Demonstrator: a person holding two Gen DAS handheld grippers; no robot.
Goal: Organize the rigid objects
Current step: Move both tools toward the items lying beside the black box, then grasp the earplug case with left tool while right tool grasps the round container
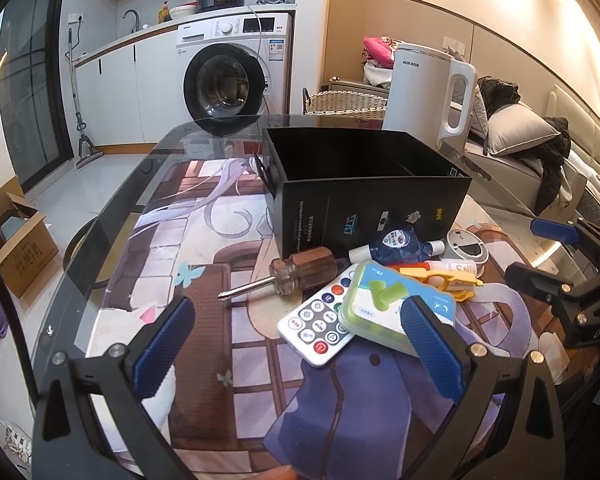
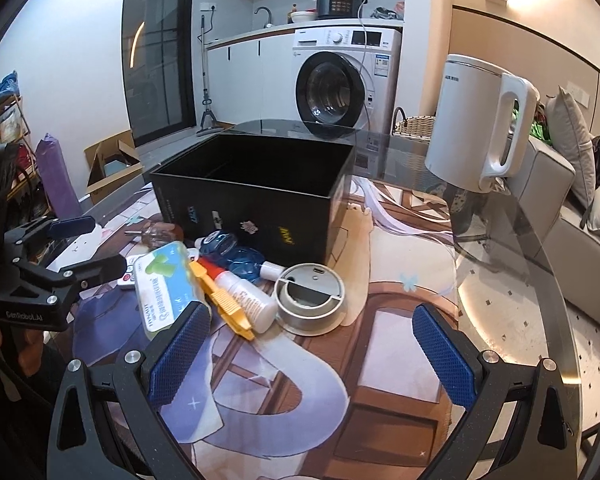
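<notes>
An open black box (image 1: pixel 364 204) (image 2: pixel 256 196) stands on the printed mat. In front of it lies a pile: a screwdriver (image 1: pixel 284 276) with a clear brown handle, a white remote (image 1: pixel 320 322), a green flat case (image 1: pixel 396 306) (image 2: pixel 168 284), a yellow tool (image 1: pixel 440 276) (image 2: pixel 224 304), a white tube (image 2: pixel 244 292), a blue pouch (image 1: pixel 396 244) (image 2: pixel 236 252) and a round grey device (image 1: pixel 466 246) (image 2: pixel 310 292). My left gripper (image 1: pixel 296 344) is open, just short of the remote and case. My right gripper (image 2: pixel 312 352) is open, near the round device.
A white kettle (image 1: pixel 428 96) (image 2: pixel 480 120) stands on the glass table (image 2: pixel 512 264) behind and right of the box. A washing machine (image 1: pixel 236 76), a woven basket (image 1: pixel 344 104), a cardboard box (image 1: pixel 18 248) on the floor and a sofa (image 2: pixel 572 208) surround the table.
</notes>
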